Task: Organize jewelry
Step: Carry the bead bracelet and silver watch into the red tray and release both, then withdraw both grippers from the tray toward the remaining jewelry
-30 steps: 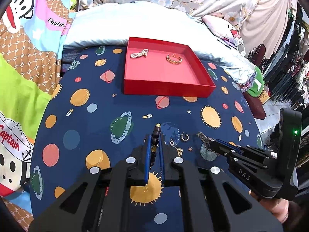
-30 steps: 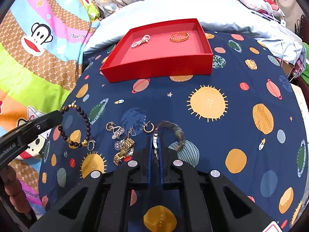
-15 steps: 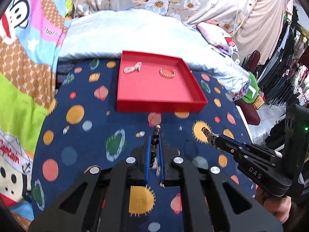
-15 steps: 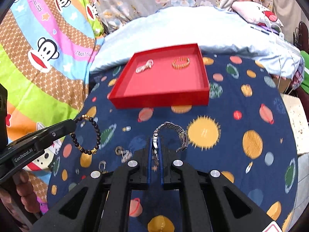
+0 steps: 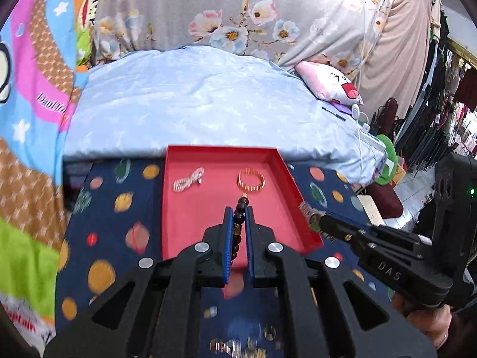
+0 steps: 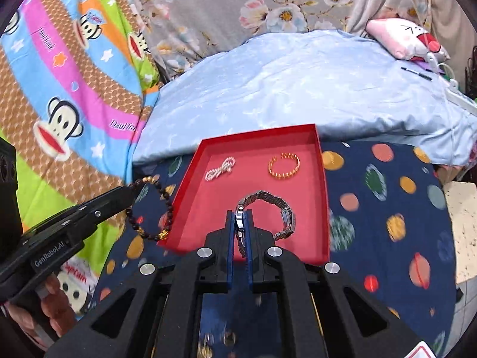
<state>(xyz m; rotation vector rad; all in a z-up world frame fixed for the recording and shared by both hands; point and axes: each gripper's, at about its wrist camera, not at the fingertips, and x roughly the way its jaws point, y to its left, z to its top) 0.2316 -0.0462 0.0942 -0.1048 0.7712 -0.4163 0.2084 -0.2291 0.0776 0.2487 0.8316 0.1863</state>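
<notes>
planet-print cloth [image 6: 387, 208] | pale blue bedding [image 5: 193, 104] | pink plush [image 6: 408, 38] | monkey-print blanket [image 6: 59, 104]

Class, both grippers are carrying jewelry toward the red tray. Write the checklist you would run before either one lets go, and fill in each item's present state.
1. Left gripper shut on the dark bead bracelet: ok.
2. Right gripper shut on the metal watch: ok.
3. Watch hangs over the red tray: ok.
4. Bead bracelet over the tray: cannot tell; the right wrist view shows it at the tray's left edge.
5. Free floor in the tray's near half, away from the gold bangle and white bracelet: ok.
6. Height of either piece above the tray floor: cannot tell.
</notes>
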